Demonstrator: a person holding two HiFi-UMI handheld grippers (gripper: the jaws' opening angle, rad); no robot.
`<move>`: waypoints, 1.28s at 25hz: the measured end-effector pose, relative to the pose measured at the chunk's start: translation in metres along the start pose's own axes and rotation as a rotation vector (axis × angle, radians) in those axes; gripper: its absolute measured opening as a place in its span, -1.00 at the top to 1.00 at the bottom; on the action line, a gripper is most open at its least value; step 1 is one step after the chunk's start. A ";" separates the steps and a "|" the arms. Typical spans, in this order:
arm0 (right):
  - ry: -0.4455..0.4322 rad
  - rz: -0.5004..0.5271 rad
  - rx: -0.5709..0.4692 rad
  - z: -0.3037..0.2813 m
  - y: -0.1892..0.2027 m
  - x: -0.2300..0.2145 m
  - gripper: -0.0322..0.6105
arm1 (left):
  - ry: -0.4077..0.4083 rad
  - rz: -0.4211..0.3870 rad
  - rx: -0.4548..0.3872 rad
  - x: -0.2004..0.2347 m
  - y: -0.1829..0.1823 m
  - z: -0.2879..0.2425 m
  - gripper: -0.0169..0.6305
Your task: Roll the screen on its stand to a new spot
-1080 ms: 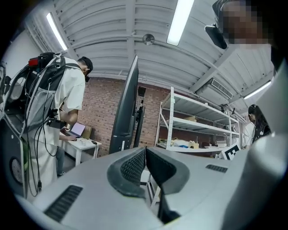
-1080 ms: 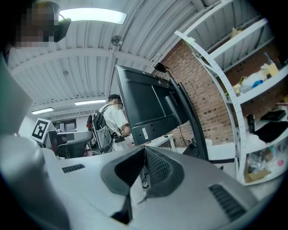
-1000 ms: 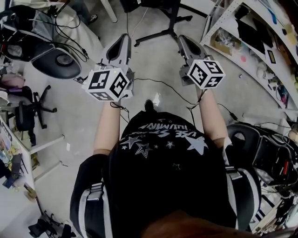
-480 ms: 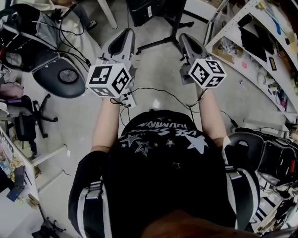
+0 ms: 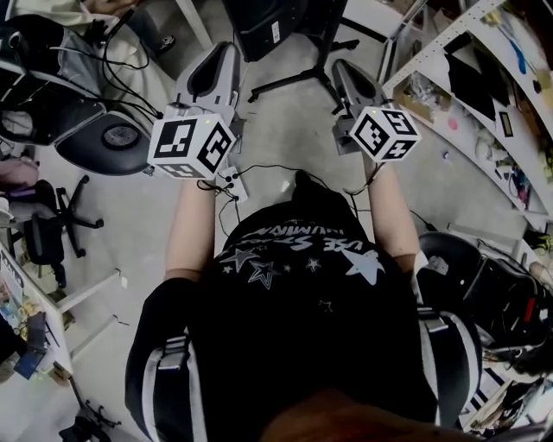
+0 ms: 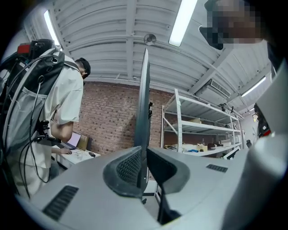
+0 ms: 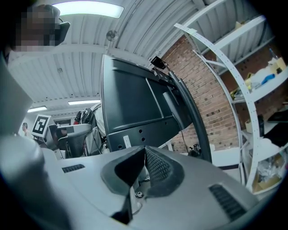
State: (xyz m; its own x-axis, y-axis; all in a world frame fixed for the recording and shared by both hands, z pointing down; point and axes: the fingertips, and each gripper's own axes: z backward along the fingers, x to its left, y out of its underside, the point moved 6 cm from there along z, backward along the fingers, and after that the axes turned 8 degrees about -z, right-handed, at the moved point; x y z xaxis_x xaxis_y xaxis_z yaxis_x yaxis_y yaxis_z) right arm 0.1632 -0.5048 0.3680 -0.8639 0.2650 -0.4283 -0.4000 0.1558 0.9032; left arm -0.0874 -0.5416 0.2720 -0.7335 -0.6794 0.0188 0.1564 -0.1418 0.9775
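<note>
The dark screen [image 5: 275, 19] on its black wheeled stand [image 5: 298, 76] is at the top of the head view, just beyond both grippers. My left gripper [image 5: 222, 53] points at its left side with the jaws together and nothing between them. In the left gripper view the screen [image 6: 144, 108] shows edge-on as a thin upright slab beyond the left gripper [image 6: 144, 167]. My right gripper [image 5: 344, 71] is also shut and empty. The right gripper view looks past the right gripper [image 7: 144, 162] at the screen's back panel [image 7: 132, 105] and the curved stand column [image 7: 194, 123].
White shelving [image 5: 488, 82] full of items runs along the right. At the left are a round black seat [image 5: 108, 142] and an office chair [image 5: 50, 216]. A cable [image 5: 285, 167] and a small white box [image 5: 232, 183] lie on the floor. A person in a white shirt [image 6: 49, 112] stands nearby.
The view has moved forward, so more of the screen and its stand shows at the top. The left gripper has shifted left and up. Both stay shut.
</note>
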 end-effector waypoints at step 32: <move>-0.154 0.081 -0.015 -0.085 -0.065 -0.032 0.88 | -0.068 -0.130 -0.027 0.018 -0.044 -0.098 0.21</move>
State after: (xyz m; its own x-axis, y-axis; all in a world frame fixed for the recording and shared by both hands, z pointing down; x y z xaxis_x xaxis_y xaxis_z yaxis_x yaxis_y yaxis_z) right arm 0.1909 -0.6049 0.3253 -0.8370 0.4187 -0.3524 -0.3364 0.1141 0.9348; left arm -0.0430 -0.6178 0.2084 -0.7915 -0.6042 -0.0924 0.0742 -0.2450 0.9667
